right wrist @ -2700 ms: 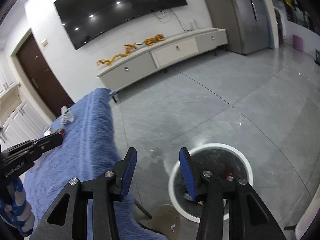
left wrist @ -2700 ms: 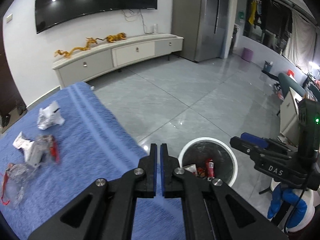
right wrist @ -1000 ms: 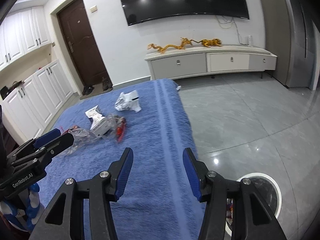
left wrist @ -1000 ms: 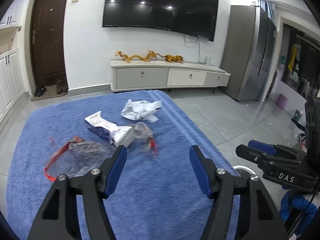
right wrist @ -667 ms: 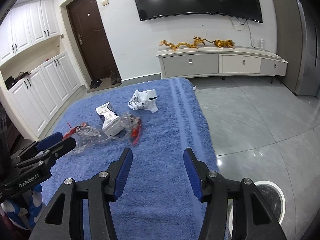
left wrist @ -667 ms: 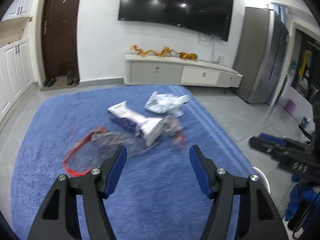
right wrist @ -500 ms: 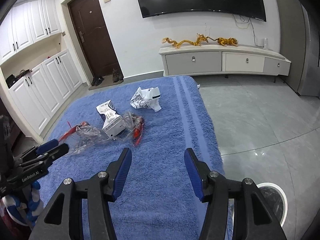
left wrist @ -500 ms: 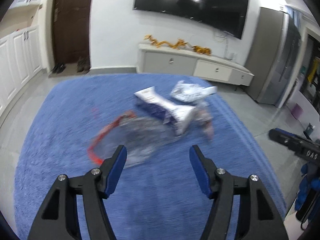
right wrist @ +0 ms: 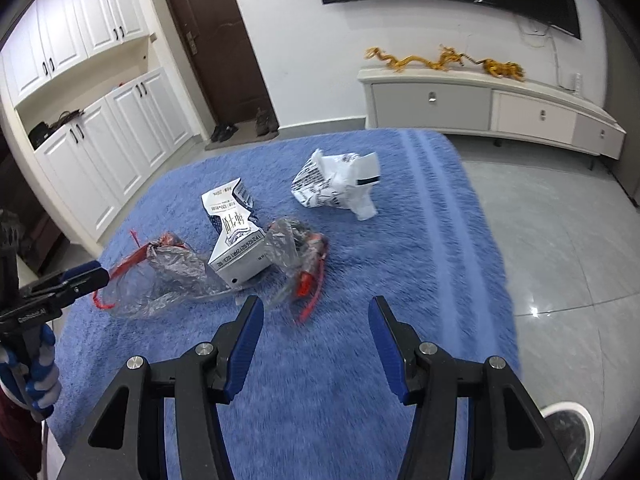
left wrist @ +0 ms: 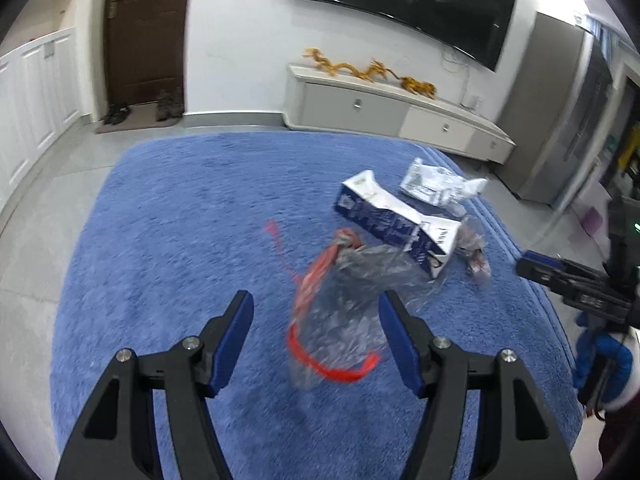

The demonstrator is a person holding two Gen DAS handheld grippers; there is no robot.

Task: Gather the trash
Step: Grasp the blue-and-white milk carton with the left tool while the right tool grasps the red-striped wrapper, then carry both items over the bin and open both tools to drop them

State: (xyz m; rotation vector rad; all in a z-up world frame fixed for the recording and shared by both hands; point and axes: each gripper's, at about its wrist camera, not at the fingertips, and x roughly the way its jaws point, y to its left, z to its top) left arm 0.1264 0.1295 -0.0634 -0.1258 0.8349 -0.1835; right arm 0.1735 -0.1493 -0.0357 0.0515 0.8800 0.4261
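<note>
Four pieces of trash lie clustered on the blue towel (right wrist: 400, 368), toward its far half. A clear plastic bag with a red drawstring (left wrist: 340, 320) lies nearest the left side, with a crushed blue-and-white carton (right wrist: 236, 236) touching its far edge. Just right of the carton sits a small clear wrapper with red parts (right wrist: 298, 258). A crumpled white printed bag (right wrist: 340, 186) lies apart, nearer the far right corner.

The left gripper (left wrist: 316, 332) hangs over the drawstring bag, jaws spread wide, holding nothing. The right gripper (right wrist: 316, 336) is likewise wide apart and empty, just short of the small wrapper. A white-rimmed bin (right wrist: 576, 412) stands on the floor off the towel's near right corner.
</note>
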